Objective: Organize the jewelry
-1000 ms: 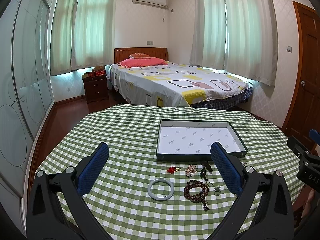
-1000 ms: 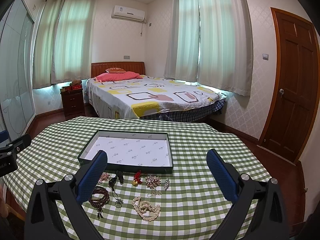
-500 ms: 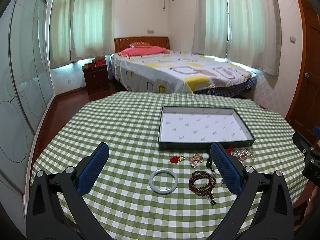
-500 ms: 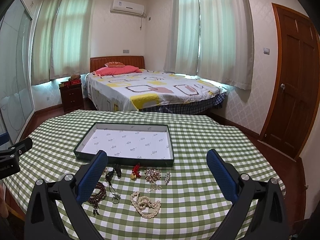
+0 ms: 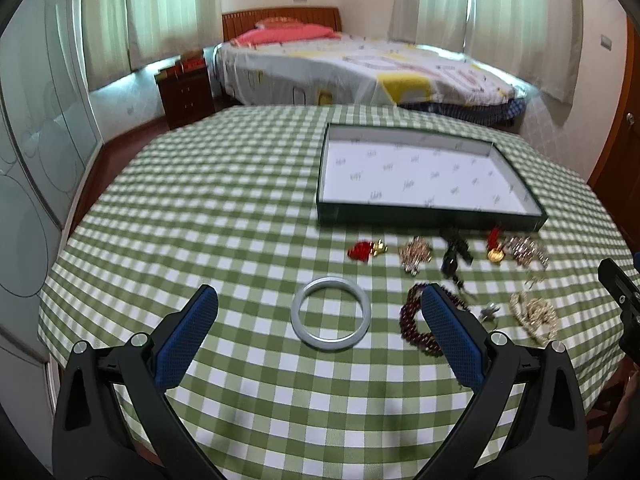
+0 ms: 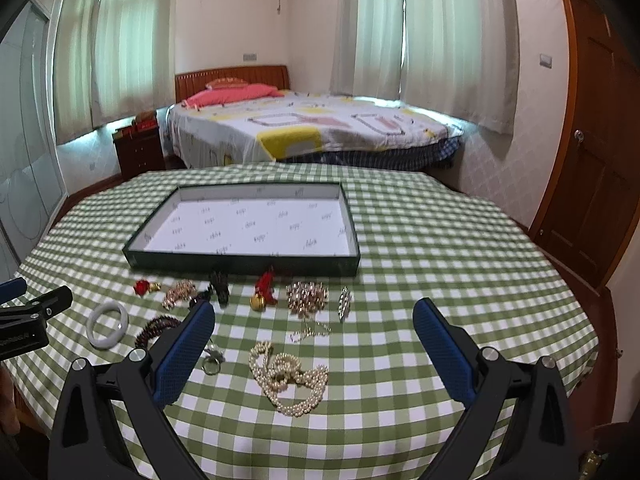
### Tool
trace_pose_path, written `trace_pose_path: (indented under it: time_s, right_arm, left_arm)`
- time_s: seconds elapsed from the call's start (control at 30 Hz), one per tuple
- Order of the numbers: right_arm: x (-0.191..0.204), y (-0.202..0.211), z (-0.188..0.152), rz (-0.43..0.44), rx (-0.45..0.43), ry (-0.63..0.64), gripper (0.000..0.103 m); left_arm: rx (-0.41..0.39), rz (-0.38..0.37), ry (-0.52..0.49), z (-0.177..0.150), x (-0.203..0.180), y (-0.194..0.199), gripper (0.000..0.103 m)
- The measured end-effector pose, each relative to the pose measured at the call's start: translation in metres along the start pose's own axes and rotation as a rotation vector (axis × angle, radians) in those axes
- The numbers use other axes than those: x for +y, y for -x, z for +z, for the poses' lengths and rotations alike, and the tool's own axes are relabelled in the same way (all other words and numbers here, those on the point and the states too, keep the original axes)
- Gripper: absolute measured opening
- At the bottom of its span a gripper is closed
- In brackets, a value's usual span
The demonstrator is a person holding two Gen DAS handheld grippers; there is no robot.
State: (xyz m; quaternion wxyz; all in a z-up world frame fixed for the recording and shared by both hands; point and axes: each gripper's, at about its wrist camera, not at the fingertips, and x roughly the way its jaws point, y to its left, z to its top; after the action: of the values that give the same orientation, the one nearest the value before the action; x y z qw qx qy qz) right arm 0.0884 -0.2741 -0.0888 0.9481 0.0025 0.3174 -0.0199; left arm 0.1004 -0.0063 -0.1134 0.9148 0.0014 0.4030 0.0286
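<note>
My left gripper [image 5: 318, 295] is open and hovers low over the green checked table, just short of a pale jade bangle [image 5: 295, 314]. A dark red bead bracelet [image 5: 412, 320] lies partly behind its right finger. My right gripper [image 6: 315, 307] is also open, above a heaped pearl necklace [image 6: 288, 376]. An empty dark green box [image 6: 240, 261] with white lining stands behind the jewelry. Along its front wall lie a red charm [image 6: 142, 287], a gold brooch [image 6: 180, 292], a black piece [image 6: 219, 283], a red-and-gold pendant [image 6: 264, 292], a rhinestone cluster [image 6: 307, 298] and a leaf brooch [image 6: 345, 303].
The table's curved edge [image 6: 560, 364] drops off close to the right of the jewelry. A small ring [image 6: 212, 362] lies beside the right gripper's left finger. Part of the left gripper's body [image 6: 36, 312] shows at the left. A bed, a nightstand and a door stand beyond.
Both grippers have come down and forward toward the table, so the jewelry and box look larger and closer. Both stay open, and nothing on the table has moved.
</note>
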Motion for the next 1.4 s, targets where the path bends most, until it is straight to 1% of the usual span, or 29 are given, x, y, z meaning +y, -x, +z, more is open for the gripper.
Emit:
trace_pose_path:
  time_s: [0.23, 0.5, 0.7, 1.03, 1.13, 1.4]
  right_arm:
    - [0.0, -0.024, -0.006, 0.008, 0.065, -0.004, 0.097]
    - [0.0, -0.042, -0.011, 0.011, 0.111, 0.002, 0.097]
    - [-0.002, -0.052, -0.013, 0.014, 0.136, -0.004, 0.097]
    - [-0.001, -0.064, -0.016, 0.022, 0.165, -0.004, 0.097]
    - [-0.001, -0.066, -0.016, 0.022, 0.171, -0.006, 0.097]
    - [0.001, -0.071, -0.017, 0.029, 0.182, -0.002, 0.097]
  left_arm:
    - [0.072, 0.004, -0.006, -0.004, -0.003, -0.029, 0.099]
    - [0.125, 0.018, -0.015, -0.009, -0.004, -0.056, 0.099]
    - [0.175, 0.014, -0.008, -0.013, -0.001, -0.077, 0.099]
    - [0.196, 0.002, -0.011, -0.014, -0.002, -0.1, 0.099]
    - [0.199, -0.02, 0.012, -0.014, 0.002, -0.102, 0.099]
    - [0.2, -0.025, 0.006, -0.012, 0.003, -0.104, 0.098]
